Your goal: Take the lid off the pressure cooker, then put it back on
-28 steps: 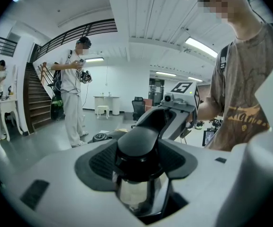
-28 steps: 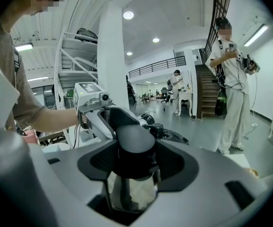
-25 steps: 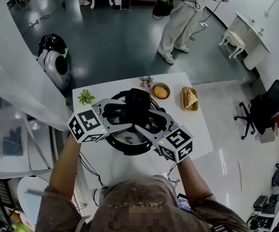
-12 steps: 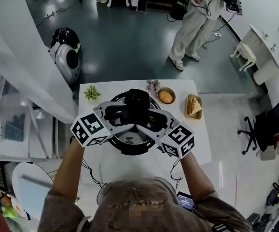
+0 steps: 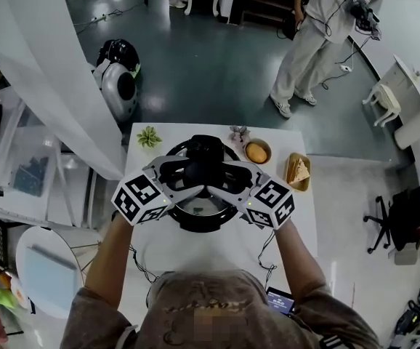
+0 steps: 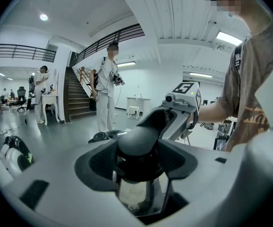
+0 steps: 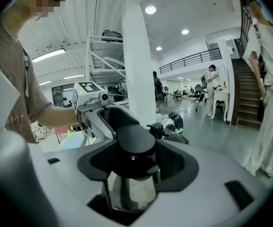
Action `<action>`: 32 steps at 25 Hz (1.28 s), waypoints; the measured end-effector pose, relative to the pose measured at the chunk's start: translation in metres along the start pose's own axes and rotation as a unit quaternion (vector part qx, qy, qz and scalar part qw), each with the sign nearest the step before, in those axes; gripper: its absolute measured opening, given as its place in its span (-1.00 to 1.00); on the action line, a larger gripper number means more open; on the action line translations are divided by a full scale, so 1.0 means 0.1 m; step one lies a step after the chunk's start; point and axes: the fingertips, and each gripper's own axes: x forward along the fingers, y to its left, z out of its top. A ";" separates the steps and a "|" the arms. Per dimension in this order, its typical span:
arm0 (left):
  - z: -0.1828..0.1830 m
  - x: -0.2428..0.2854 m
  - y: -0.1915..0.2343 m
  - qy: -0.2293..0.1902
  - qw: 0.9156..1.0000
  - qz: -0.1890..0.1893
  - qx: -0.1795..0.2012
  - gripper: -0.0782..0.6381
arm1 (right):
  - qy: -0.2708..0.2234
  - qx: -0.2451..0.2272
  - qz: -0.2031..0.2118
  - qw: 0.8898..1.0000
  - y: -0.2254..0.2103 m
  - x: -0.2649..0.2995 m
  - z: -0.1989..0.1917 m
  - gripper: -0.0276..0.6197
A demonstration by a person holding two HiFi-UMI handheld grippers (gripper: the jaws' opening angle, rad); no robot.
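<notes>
Both grippers on the pressure cooker (image 5: 195,225) lid (image 5: 204,153), mid white table (image 5: 297,217).

- Left gripper (image 5: 184,173): jaws narrow, clamped on the black knob (image 6: 139,143) from one side.
- Right gripper (image 5: 228,180): same, shut on the knob from the opp side. Tips nearly meet around it.
- Below the knob both gripper views show a shiny glassy/metal part btwn the jaws. Can't tell if the lid is seated or already clear of the rim. Head view shows grey inside the black ring, but grippers cover too much to call it.

Handling, my read:
- Lid prob heavy for its size, rigid, no give. The knob is the only sane grip point: smooth rounded plastic, so slip risk if the squeeze is uneven.
- Two opposed grips help w/ tilt control. Keep the lid level, lift straight up, no twisting btwn the two hands or one side pops off.
- Refit needs rim alignment. Rigid on rigid, so it will jam or clank if it comes down cocked.

Clutter at the far table edge, all near the cooker: small plant (image 5: 150,136), bowl w/ orange item (image 5: 257,152), tray w/ bread (image 5: 297,171). Watch these when setting the lid aside. A person (image 5: 319,35) stands on the floor well beyond the table.
</notes>
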 end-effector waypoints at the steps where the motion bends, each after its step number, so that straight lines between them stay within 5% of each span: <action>1: 0.00 0.00 0.00 0.000 1.000 0.007 -0.002 -0.02 | 0.001 -0.002 0.006 1.000 0.00 0.00 0.00 -0.13; 8: -0.01 0.01 -0.01 -0.003 0.999 0.035 -0.007 -0.01 | -0.003 -0.011 0.021 1.000 -0.02 0.00 -0.01 -0.12; 16: 0.08 -0.11 -0.04 -0.042 0.993 0.105 -0.018 0.00 | -0.034 -0.032 -0.027 0.999 -0.03 -0.19 0.11 -0.19; 32: 0.04 -0.73 -0.42 -0.143 0.958 0.239 -0.066 -0.04 | -0.132 0.037 -0.146 0.980 -0.15 -1.03 -0.12 -0.26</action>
